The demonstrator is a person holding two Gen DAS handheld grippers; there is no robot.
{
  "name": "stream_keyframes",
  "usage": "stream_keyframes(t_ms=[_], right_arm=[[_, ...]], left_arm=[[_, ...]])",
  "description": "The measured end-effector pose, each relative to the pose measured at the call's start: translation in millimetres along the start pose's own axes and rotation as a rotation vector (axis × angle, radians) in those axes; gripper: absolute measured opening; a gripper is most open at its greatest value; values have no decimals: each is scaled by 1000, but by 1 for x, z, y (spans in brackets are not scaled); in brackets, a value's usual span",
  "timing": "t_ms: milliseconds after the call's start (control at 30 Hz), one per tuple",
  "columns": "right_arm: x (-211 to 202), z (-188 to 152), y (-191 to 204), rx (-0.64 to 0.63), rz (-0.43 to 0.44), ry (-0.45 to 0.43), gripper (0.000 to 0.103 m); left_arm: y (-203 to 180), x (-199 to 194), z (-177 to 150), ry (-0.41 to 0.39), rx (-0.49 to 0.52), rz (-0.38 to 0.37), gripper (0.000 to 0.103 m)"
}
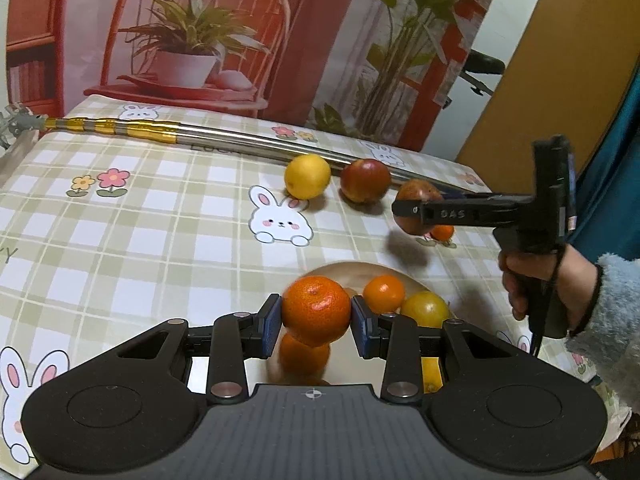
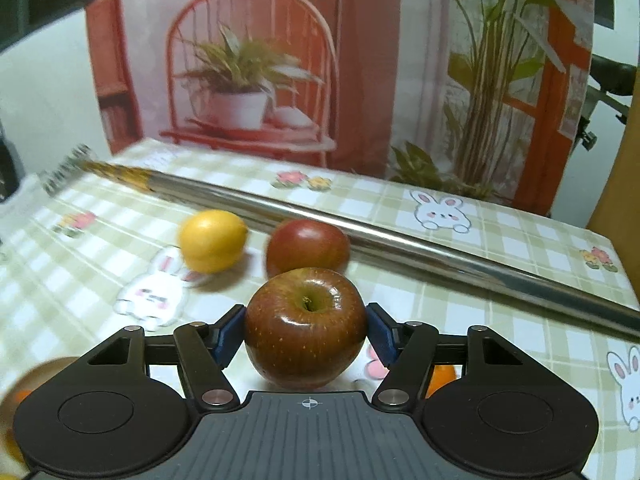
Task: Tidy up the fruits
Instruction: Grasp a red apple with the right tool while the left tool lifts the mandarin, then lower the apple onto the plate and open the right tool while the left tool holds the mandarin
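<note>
The table (image 1: 140,208) has a long pole (image 1: 240,142) across it. Near the pole sit a lemon (image 1: 307,176) and an apple (image 1: 365,180). The bowl (image 1: 360,270) holds oranges. The right gripper (image 2: 306,334) pinches a red apple (image 2: 306,332) in the air. The left gripper (image 1: 316,318) pinches an orange (image 1: 316,310) over the bowl.

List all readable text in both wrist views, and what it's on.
"DAS": embossed on the side of the right gripper, seen in the left wrist view.
"LUC...": partial print on the tablecloth, just under the metal pole; the rest is hidden by the pole.
"Y": tail of a printed word on the tablecloth at the left edge, cut off by the frame.
Right wrist view: no readable text.
</note>
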State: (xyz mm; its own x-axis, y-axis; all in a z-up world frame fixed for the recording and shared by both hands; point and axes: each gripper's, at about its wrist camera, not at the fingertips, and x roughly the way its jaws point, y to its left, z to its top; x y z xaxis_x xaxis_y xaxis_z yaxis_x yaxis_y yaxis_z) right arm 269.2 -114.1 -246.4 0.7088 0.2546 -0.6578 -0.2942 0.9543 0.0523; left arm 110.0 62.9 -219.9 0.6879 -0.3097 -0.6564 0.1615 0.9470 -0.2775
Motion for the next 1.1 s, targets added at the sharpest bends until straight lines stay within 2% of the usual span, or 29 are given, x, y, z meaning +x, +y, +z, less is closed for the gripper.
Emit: stream_keyframes(t_ms=[233,400,533,867,1100], right_arm=[[-46,-8,40,-122,133,-32,60],[-60,-18,74,-210,241,21,60],[-66,-26,99,-274,286,71,60],[-51,-44,120,-287,285,210,60],[-43,-42,133,-366,263,177,60]], left_arm=[[-7,1,-7,24,24,5,39],[-7,-5,-8,19,13,13,39],[-7,-11,-10,11,12,16,39],[0,-16,-14,2,-25,-1,39],[2,-15,-15,0,-41,-8,39]])
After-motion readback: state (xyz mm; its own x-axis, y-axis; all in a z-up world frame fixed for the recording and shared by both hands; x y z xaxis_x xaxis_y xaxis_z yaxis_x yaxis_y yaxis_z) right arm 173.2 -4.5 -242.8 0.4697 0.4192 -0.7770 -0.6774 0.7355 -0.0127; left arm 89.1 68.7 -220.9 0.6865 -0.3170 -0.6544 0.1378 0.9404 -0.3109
